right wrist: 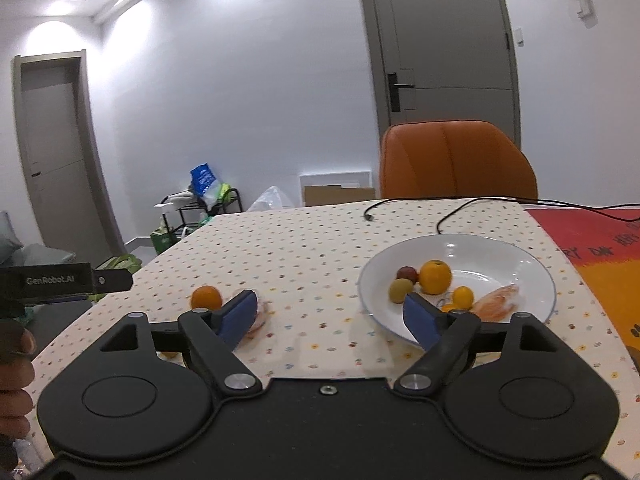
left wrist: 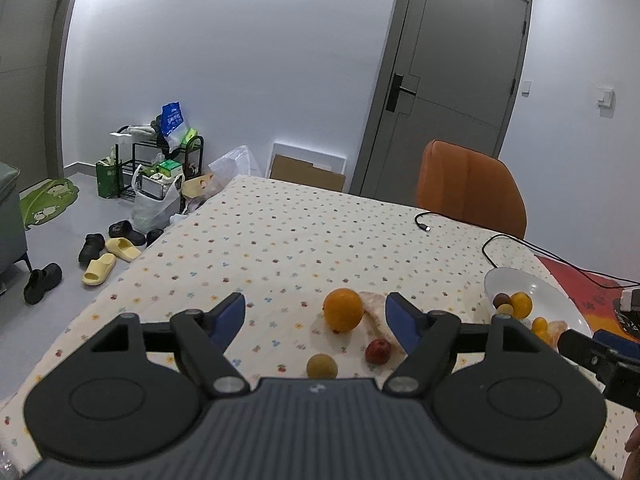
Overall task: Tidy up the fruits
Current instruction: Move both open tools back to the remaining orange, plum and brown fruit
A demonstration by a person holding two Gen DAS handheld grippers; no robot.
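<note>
- Hovering over the tabletop [left wrist: 280,232], the left tool [left wrist: 314,316] has its jaws apart and empty; the large orange [left wrist: 343,309] lies between them, slightly right of centre and just beyond the tips.
- Nearer in: one red fruit [left wrist: 377,351] and one tan fruit [left wrist: 321,366]; a pale peeled piece [left wrist: 374,304] lies behind the orange.
- The right tool [right wrist: 330,314], jaws also apart and empty, faces the white plate [right wrist: 480,246] to the right.
- Plate count, as far as visible: one orange [right wrist: 435,277], one red, one green, two small yellow fruits, one peeled segment [right wrist: 496,303].
- Judgement: the left tool is nearer the loose fruit.
</note>
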